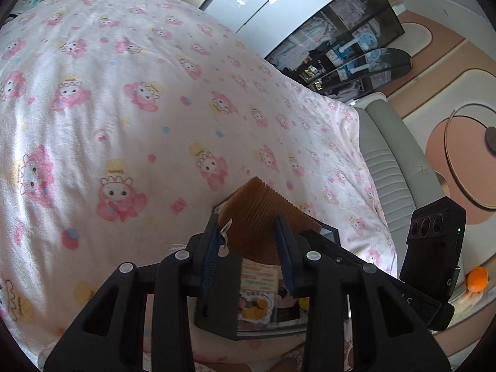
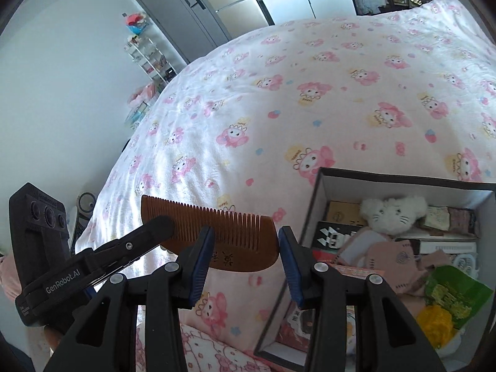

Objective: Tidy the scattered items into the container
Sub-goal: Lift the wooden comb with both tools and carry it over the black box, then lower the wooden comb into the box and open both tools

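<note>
Just left of the open dark-rimmed cardboard box on the pink cartoon-print bedspread, the left gripper pinches the brown wooden comb crosswise, its long axis running left-right before the spread, empty right gripper, so the box lies rightward.

Home bedroom: bed under pink cartoon-print sheet, padded headboard, wardrobe, toy shelf.
</note>
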### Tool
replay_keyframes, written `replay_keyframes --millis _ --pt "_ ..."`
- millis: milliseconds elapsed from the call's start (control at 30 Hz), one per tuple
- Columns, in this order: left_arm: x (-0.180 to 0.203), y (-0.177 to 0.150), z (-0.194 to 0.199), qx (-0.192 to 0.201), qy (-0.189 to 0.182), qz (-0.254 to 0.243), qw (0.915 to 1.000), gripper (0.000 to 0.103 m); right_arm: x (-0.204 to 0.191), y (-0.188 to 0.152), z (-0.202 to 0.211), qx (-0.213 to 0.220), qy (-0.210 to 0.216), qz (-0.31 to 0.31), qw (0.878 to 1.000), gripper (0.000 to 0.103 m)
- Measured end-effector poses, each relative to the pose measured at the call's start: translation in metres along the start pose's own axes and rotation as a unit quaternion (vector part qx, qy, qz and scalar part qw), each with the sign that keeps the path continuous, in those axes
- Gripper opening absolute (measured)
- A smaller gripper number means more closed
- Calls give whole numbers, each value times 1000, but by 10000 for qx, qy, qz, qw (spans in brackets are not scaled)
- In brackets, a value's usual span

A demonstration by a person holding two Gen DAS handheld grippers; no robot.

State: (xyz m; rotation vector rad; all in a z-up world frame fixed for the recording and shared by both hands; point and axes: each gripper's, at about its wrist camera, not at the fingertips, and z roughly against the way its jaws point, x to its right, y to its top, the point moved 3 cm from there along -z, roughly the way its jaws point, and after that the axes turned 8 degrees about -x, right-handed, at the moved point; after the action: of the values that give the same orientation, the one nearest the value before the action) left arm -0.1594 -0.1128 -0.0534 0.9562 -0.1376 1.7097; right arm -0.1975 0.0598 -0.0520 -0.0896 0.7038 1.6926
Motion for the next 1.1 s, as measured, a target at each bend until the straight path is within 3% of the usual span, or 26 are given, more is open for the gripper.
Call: replay_keyframes --millis 267,467,733,933,1100 --pt "82 -26 -47 -469 -275 -605 9967 34 63 -33 76 483 -238 -472 9974 39" --pt "119 -51 -98 -900 -364 -810 9920 34 116 -53 93 610 -617 -952 9917 39" --pt "95 -79 -156 -1489 -93 -531 9874 34 163 -63 58 293 -846 -1349 9868 39" --pt "78 -82 -176 -1656 171 -418 9852 34 175 -65 21 -31 -943 -1421 9853 39" --pt "71 -87 -188 -1857 364 -414 9811 35 186 -62 14 -61 -1046 -1497 9832 39"
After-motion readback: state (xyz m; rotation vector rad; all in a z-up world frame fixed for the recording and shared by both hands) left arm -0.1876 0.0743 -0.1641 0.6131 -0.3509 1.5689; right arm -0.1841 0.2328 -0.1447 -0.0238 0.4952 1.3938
